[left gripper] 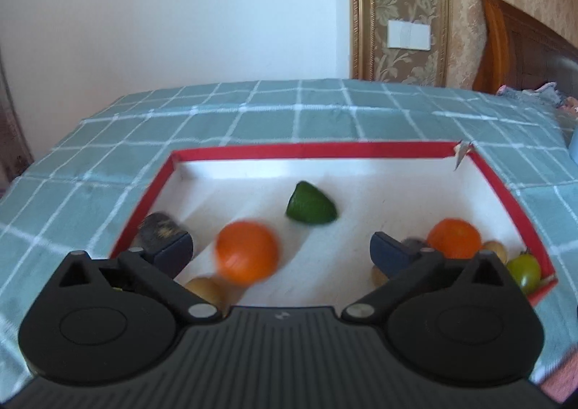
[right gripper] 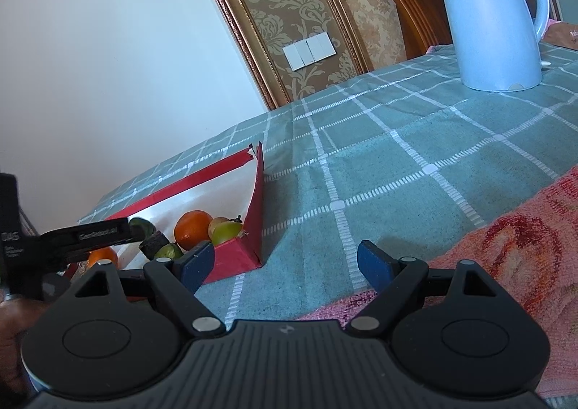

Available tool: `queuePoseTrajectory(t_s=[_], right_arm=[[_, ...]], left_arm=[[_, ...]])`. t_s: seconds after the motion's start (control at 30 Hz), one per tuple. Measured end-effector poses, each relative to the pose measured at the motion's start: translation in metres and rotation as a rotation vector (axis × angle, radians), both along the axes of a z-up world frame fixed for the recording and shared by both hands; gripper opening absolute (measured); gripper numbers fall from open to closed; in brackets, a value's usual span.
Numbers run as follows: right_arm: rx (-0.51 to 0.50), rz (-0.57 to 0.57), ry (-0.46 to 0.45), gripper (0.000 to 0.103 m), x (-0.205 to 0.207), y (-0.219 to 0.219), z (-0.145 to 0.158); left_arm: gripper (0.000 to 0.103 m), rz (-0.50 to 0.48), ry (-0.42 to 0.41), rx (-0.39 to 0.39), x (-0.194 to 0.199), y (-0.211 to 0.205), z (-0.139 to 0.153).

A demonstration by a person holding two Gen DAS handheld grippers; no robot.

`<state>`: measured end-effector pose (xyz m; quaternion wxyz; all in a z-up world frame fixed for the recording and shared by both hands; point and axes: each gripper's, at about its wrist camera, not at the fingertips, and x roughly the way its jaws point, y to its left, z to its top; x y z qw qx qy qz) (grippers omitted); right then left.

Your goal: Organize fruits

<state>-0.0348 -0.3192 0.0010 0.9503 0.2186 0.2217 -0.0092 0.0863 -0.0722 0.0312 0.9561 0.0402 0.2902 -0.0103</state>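
Oranges (left gripper: 247, 252) (left gripper: 454, 238) sit in red-rimmed box (left gripper: 307, 149) on checked cloth (left gripper: 216, 120), near green fruit (left gripper: 311, 208). Left gripper (left gripper: 281, 253) wide open above box, holding nothing; right gripper (right gripper: 285, 262) open, empty, beside box.

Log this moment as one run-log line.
left gripper: open over red-rimmed box | blurred orange: between fingers, ungripped | right gripper: open, empty

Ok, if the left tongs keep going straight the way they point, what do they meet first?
Probably the blurred round orange fruit lying between the open left tongs, inside the red-rimmed white cardboard box. Depth is unclear; beyond it lies the green wedge-shaped fruit.
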Motion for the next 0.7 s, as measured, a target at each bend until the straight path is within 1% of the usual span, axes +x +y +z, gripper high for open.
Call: queuePoseTrajectory(t_s=[0.13,0.3,0.4,0.5,0.63,0.7], right_arm=[[-0.003,0.001,0.001,0.087,-0.001,0.0,0.0],[-0.014,-0.006,-0.004,0.087,-0.003,0.001,0.001],[-0.02,-0.008,-0.005,0.087,-0.003,0.002,0.002],[-0.039,-0.006,-0.009,0.087,-0.005,0.005,0.004],[-0.072,0.004,-0.012,0.087,-0.007,0.012,0.006],[-0.085,0.008,-0.018,0.087,-0.009,0.015,0.007]], left_arm=[[0.103,0.02,-0.001,0.017,-0.019,0.011,0.003],[0.103,0.03,-0.052,0.072,-0.047,0.021,0.01],[0.103,0.045,-0.097,0.073,-0.063,0.028,0.017],[0.103,0.042,-0.118,0.04,-0.075,0.038,0.024],[0.103,0.027,-0.103,-0.041,-0.084,0.054,0.03],[0.103,0.03,-0.101,-0.064,-0.087,0.061,0.032]])
